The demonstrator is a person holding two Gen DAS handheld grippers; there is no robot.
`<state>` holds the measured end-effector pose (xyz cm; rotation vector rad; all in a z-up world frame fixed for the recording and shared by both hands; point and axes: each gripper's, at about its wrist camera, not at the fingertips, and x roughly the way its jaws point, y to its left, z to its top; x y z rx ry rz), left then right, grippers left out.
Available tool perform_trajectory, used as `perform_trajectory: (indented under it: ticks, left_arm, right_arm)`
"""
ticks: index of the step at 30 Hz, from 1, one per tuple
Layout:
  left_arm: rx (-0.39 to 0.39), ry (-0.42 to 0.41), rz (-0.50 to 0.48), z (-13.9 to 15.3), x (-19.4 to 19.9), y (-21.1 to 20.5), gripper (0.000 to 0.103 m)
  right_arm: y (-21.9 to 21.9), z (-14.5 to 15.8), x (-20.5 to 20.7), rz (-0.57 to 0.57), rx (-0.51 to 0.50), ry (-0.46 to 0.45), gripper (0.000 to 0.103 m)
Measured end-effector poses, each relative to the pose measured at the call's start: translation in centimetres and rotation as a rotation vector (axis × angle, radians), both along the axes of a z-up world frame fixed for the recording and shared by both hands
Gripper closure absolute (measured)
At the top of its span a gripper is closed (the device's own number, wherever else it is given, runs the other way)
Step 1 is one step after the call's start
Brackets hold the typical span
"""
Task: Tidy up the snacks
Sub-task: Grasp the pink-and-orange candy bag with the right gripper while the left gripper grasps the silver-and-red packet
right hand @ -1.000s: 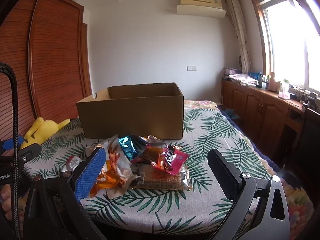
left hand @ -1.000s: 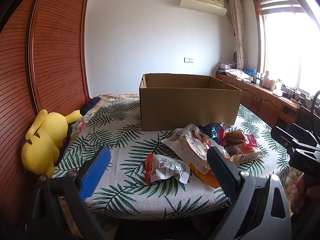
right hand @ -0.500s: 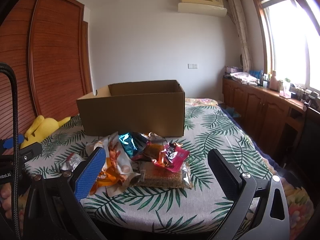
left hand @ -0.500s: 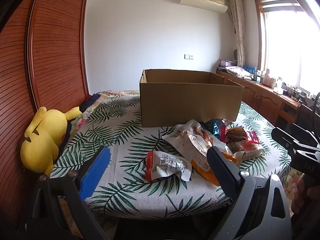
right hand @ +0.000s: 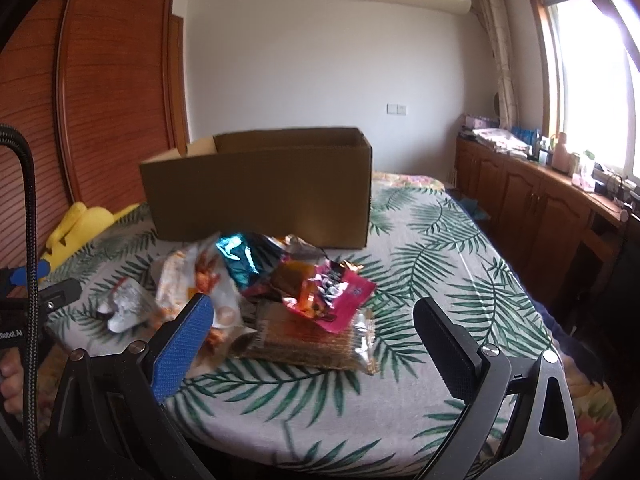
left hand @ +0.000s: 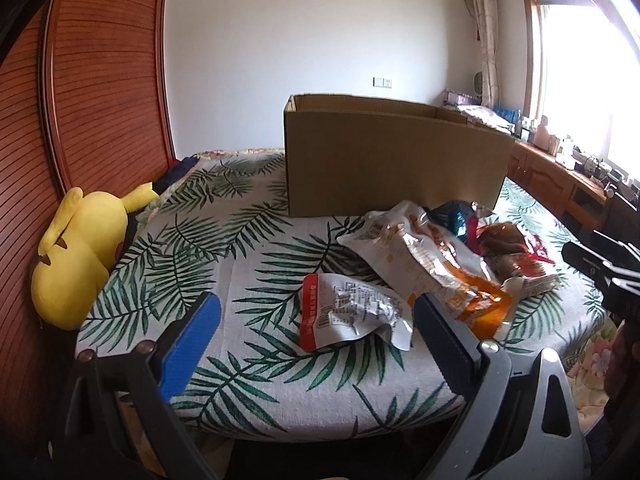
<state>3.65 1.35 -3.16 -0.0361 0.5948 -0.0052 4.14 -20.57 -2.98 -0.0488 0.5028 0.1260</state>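
the snack packets sit in a loose heap on the leaf-print bedspread (left hand: 256, 280), just in front of the open cardboard box (left hand: 392, 160). both claws are spread wide and empty: left gripper (left hand: 316, 344), right gripper (right hand: 312, 340). nearest the left one lies a crinkled white-and-red packet (left hand: 352, 312), long axis roughly left to right, red edge pointing left. it looks light, limp and slippery, so a pinch on a sealed edge seems safest. the clear-wrapped wafer pack (right hand: 316, 340) looks stiffer and crushable.
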Motion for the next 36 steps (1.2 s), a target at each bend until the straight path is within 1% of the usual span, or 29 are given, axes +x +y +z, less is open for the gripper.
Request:
perform_trajectory:
  ticks: [4,8,11,13,15,19,20,25,27,28,30,31,34,36]
  left_arm:
    - [-0.010,0.031,-0.004,-0.8,1.0,0.4,0.005]
    - [-0.021,0.058,-0.013,-1.2,2.1,0.6,0.005]
    - [-0.023,0.075,-0.017,-1.4,2.7,0.7,0.005]
    - [-0.027,0.083,-0.019,-1.5,3.0,0.7,0.005]
    - [-0.027,0.090,-0.020,-1.5,3.0,0.8,0.005]
    - [-0.024,0.097,-0.028,-1.5,3.1,0.7,0.005]
    - [-0.027,0.098,-0.030,-1.4,3.1,0.7,0.005]
    - [-0.050,0.118,-0.045,-1.5,3.5,0.7,0.005]
    - [-0.056,0.126,-0.052,-1.6,3.8,0.6,0.005]
    - [-0.058,0.133,-0.056,-1.7,4.0,0.5,0.005]
    - [-0.058,0.145,-0.064,-1.8,4.4,0.5,0.005]
    - [-0.055,0.151,-0.065,-1.8,4.6,0.4,0.005]
    - [-0.041,0.164,-0.078,-2.0,5.3,0.2,0.005]
    - [-0.036,0.179,-0.085,-2.2,5.6,0.1,0.005]
  right_arm:
    - [-0.9,-0.5,2.0,0.030,0.007,0.061,0.008]
    - [-1.0,-0.7,4.3,0.086,-0.003,0.115,0.009]
    - [-0.5,-0.7,6.1,0.134,-0.018,0.150,0.014]
    - [0.0,-0.6,7.4,0.180,-0.029,0.183,0.020]
    - [0.4,-0.6,8.3,0.213,-0.051,0.206,0.031]
    - [1.5,-0.9,10.4,0.292,-0.103,0.285,0.039]
    - [1.9,-1.1,10.8,0.311,-0.140,0.301,0.041]
    - [3.2,-1.6,11.8,0.373,-0.261,0.357,0.041]
    - [3.5,-1.7,12.1,0.394,-0.280,0.378,0.041]
    - [3.4,-1.8,12.3,0.401,-0.288,0.387,0.040]
    - [4.0,-2.5,12.6,0.417,-0.338,0.415,0.037]
    - [4.2,-2.7,12.6,0.421,-0.363,0.409,0.037]
    - [4.0,-2.7,12.7,0.426,-0.355,0.415,0.037]
    - [3.9,-3.0,12.6,0.442,-0.366,0.406,0.037]
